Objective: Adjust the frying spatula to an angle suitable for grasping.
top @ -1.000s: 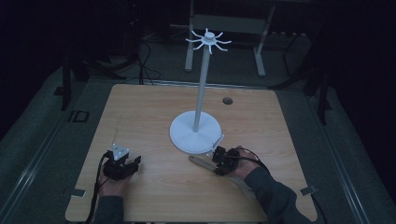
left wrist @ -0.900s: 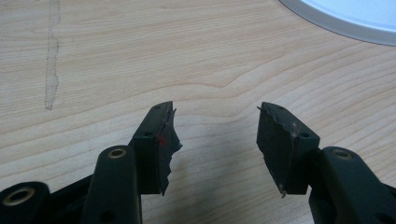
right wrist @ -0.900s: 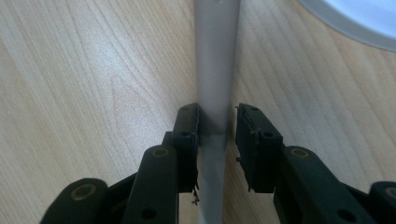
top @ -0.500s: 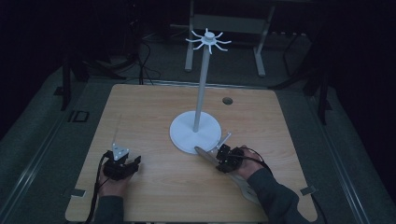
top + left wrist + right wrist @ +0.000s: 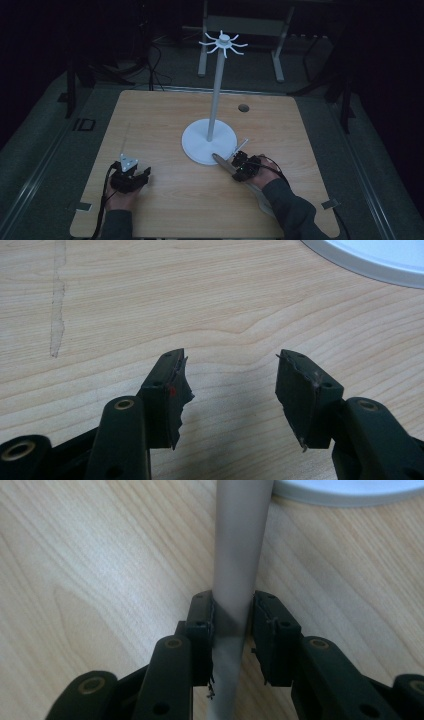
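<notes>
A white stand [image 5: 209, 142] with a round base, a tall pole and a ring of hooks on top stands mid-table. My right gripper [image 5: 241, 166] [image 5: 233, 605] is just right of the base, shut on a long grey strip [image 5: 220, 161] [image 5: 237, 555]. Both pads touch the strip's sides, and the jaws have just been opening a little with the strip between them. The strip's tip lies over the edge of the base [image 5: 350, 492]. My left gripper [image 5: 132, 179] [image 5: 230, 370] rests at the near left of the table, open, with nothing between its fingers.
The wooden table [image 5: 150, 125] has a small dark hole [image 5: 243, 107] at the back right. A faint pale streak [image 5: 57, 300] marks the wood ahead of the left gripper. Metal frame legs [image 5: 277, 55] stand on the floor beyond the table.
The right gripper has shifted slightly toward the stand, carrying the grey strip's tip from the bare wood up onto the edge of the base. The left gripper has stayed put.
</notes>
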`<state>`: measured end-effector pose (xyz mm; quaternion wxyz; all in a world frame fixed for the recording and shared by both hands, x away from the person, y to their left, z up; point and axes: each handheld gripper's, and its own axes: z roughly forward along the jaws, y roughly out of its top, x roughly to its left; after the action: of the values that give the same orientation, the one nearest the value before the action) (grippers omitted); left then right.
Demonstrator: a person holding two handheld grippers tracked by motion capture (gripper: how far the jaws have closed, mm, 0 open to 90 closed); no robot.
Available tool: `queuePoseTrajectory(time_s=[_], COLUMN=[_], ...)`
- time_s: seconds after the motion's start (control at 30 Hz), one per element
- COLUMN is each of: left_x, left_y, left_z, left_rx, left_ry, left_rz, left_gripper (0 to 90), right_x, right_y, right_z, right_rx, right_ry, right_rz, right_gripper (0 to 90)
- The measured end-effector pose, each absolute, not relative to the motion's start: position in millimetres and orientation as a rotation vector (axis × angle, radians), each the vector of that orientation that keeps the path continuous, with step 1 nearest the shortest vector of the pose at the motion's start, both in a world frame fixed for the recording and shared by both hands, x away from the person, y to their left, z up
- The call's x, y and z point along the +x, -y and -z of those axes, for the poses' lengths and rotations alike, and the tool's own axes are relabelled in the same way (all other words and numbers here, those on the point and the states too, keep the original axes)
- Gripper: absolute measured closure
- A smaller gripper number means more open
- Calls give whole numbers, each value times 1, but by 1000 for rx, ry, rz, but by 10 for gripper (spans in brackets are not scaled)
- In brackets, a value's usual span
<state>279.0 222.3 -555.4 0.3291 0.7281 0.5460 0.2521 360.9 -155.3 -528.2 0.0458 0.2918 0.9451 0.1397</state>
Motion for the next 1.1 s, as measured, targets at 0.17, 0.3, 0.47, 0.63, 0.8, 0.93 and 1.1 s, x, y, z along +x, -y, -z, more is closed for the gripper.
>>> queuePoseTrajectory(time_s=[0.17, 0.3, 0.47, 0.63, 0.8, 0.93, 1.1], left_x=[279, 279, 279, 279, 280, 279, 279], left_y=[-222, -222, -222, -223, -224, -223, -223], left_z=[555, 555, 556, 556, 556, 555, 555], left_rx=[1907, 1907, 1905, 1905, 1903, 1902, 1900], left_ry=[-1428, -1429, -1430, -1432, -1433, -1431, -1429], left_rz=[-660, -662, -662, -663, -664, -668, -673], left_gripper=[461, 462, 461, 462, 461, 461, 461], right_x=[361, 361, 359, 356, 352, 351, 347], right_y=[153, 152, 154, 156, 159, 164, 165], right_z=[528, 528, 528, 528, 523, 518, 514], right_rx=[894, 901, 910, 921, 909, 918, 913], right_ry=[-2882, -2881, -2863, -2844, -2826, -2803, -2766], right_rz=[-406, -401, -421, -446, -484, -521, -542], right_gripper=[714, 720, 742, 745, 745, 746, 746])
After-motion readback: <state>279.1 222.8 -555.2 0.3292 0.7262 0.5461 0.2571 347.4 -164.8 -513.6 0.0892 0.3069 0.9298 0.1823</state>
